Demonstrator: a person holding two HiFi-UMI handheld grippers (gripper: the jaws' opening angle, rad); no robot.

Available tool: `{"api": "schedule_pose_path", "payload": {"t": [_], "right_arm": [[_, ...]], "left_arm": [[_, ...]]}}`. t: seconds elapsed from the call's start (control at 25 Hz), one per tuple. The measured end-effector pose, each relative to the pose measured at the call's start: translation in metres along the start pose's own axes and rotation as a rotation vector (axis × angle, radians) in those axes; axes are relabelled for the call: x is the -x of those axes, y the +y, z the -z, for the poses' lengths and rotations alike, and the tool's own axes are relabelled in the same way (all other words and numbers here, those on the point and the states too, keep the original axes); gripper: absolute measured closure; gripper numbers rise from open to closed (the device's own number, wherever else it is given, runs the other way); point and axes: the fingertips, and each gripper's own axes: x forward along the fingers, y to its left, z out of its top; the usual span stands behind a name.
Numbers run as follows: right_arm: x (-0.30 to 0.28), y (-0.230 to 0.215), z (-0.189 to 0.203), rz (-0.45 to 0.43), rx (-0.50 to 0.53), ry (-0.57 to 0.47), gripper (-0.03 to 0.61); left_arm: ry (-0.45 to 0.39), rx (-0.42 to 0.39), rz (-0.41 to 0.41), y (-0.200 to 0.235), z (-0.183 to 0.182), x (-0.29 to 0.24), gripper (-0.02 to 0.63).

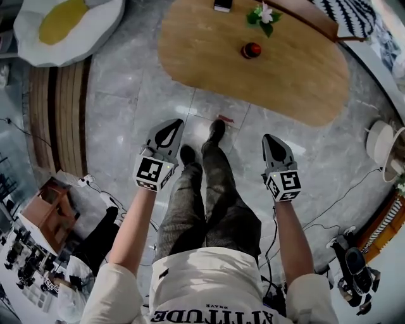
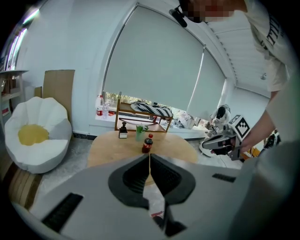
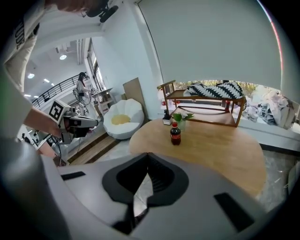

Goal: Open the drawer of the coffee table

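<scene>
The oval wooden coffee table (image 1: 285,69) stands ahead of me on the grey tile floor; no drawer shows in any view. On its top are a dark bottle with a red cap (image 1: 251,50) and a small green plant (image 1: 263,16). My left gripper (image 1: 171,124) and right gripper (image 1: 272,138) hang side by side over the floor, short of the table's near edge, both shut and empty. The left gripper view looks past the shut left gripper (image 2: 149,155) at the table (image 2: 108,147) and bottle (image 2: 147,144). In the right gripper view, the right gripper (image 3: 148,155) faces the table (image 3: 220,150) and bottle (image 3: 175,134).
A white flower-shaped cushion seat (image 1: 69,25) with a yellow centre sits at the far left, beside wooden steps (image 1: 60,114). A wooden rack holding a striped cushion (image 1: 345,12) is behind the table. Cables (image 1: 342,196) and a white round device (image 1: 381,142) lie at the right. My legs stand between the grippers.
</scene>
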Motion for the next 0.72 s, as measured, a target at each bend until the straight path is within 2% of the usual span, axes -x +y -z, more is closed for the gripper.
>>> {"api": "schedule_pose_path", "payload": {"t": [0.36,0.72], "right_arm": [[-0.029,-0.013,0.032,-0.019,-0.053,0.042,0.56],[-0.054,-0.02,0.075,0.032,-0.089,0.053,0.558]], "left_arm": [[0.038,0.034,-0.013,0.011,0.017,-0.025,0.592],[0.087,0.018,-0.01,0.032,0.074,-0.037,0.591]]}}
